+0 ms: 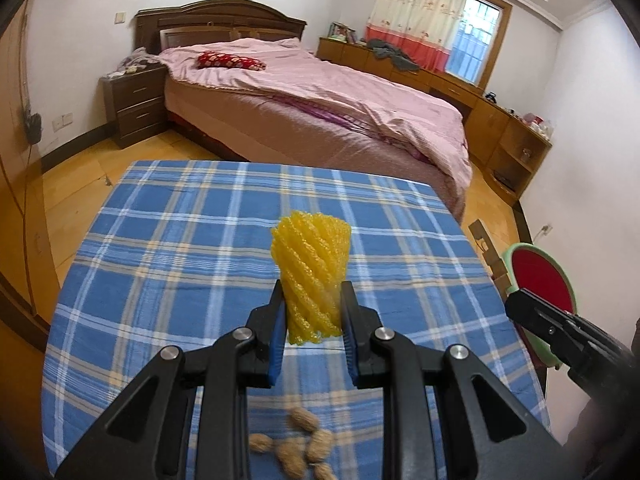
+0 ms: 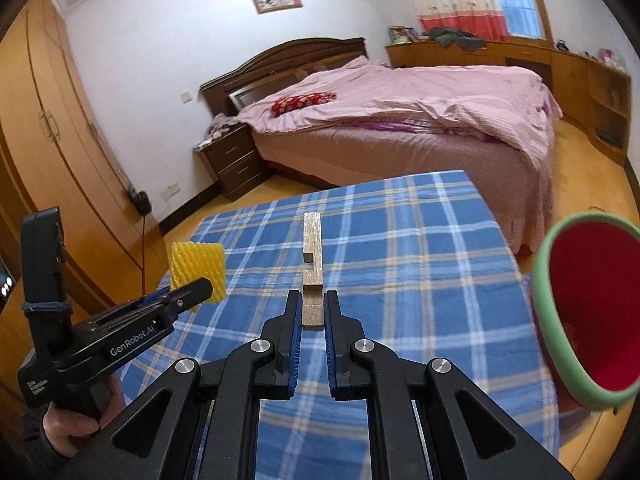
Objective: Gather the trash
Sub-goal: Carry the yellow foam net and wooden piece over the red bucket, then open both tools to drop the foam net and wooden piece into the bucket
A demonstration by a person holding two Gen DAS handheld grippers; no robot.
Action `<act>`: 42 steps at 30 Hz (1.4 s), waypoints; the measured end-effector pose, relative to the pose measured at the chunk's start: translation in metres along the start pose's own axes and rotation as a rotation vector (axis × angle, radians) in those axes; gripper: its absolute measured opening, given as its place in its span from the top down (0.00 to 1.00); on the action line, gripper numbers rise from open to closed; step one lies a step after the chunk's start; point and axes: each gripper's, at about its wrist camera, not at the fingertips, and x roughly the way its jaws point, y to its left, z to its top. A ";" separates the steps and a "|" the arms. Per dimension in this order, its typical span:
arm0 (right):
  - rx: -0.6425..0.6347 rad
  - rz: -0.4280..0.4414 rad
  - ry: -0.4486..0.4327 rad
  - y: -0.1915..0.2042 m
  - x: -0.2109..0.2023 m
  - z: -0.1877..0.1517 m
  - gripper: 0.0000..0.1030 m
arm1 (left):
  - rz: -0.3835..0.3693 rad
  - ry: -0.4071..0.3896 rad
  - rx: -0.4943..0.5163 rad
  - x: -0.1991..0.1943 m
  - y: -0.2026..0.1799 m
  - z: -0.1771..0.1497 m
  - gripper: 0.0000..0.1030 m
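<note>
My left gripper is shut on a yellow foam fruit net and holds it upright above the blue plaid tablecloth. The net also shows in the right wrist view, held by the left gripper. My right gripper is shut on a notched wooden block and holds it above the cloth. Several peanut shells lie on the cloth below the left gripper. A red bin with a green rim stands right of the table; it also shows in the left wrist view.
A bed with a pink quilt stands beyond the table. A dark nightstand is at its left. Wooden cabinets run along the right wall. A wardrobe fills the left wall. The floor is wood.
</note>
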 end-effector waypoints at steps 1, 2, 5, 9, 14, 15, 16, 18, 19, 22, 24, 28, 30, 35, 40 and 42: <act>0.010 -0.007 -0.005 -0.005 -0.005 -0.002 0.90 | -0.004 0.000 0.006 -0.001 -0.004 -0.001 0.77; 0.017 -0.012 -0.008 -0.008 -0.008 -0.003 0.90 | -0.009 0.000 0.012 -0.002 -0.008 -0.002 0.77; 0.038 -0.035 -0.018 -0.017 -0.021 -0.008 0.90 | -0.026 0.004 0.032 -0.003 -0.023 -0.004 0.77; 0.071 -0.069 -0.035 -0.033 -0.036 -0.015 0.90 | -0.055 0.018 0.064 -0.003 -0.044 -0.008 0.77; 0.116 -0.111 -0.055 -0.057 -0.054 -0.022 0.90 | -0.082 0.039 0.117 0.003 -0.074 -0.012 0.77; 0.123 -0.118 -0.059 -0.061 -0.057 -0.023 0.90 | -0.088 0.044 0.130 0.005 -0.081 -0.013 0.77; 0.134 -0.129 -0.066 -0.068 -0.062 -0.025 0.90 | -0.092 0.047 0.140 0.007 -0.086 -0.014 0.77; 0.151 -0.147 -0.074 -0.077 -0.068 -0.027 0.90 | -0.105 0.056 0.166 0.010 -0.100 -0.015 0.77; 0.158 -0.157 -0.078 -0.082 -0.072 -0.028 0.90 | -0.110 0.059 0.175 0.011 -0.105 -0.016 0.77; 0.178 -0.182 -0.088 -0.096 -0.081 -0.032 0.90 | -0.129 0.071 0.209 0.016 -0.125 -0.018 0.77; 0.193 -0.202 -0.094 -0.106 -0.089 -0.035 0.90 | -0.142 0.079 0.234 0.018 -0.139 -0.019 0.77; 0.210 -0.246 -0.097 -0.125 -0.097 -0.039 0.90 | -0.182 0.088 0.274 0.023 -0.165 -0.020 0.77; 0.219 -0.271 -0.095 -0.136 -0.100 -0.040 0.90 | -0.195 0.094 0.294 0.026 -0.179 -0.020 0.77; 0.233 -0.329 -0.077 -0.158 -0.100 -0.043 0.90 | -0.222 0.102 0.342 0.035 -0.210 -0.023 0.77; 0.245 -0.391 -0.030 -0.182 -0.092 -0.047 0.90 | -0.257 0.125 0.374 0.052 -0.236 -0.028 0.77; 0.246 -0.407 -0.012 -0.191 -0.087 -0.047 0.90 | -0.273 0.143 0.380 0.062 -0.245 -0.031 0.77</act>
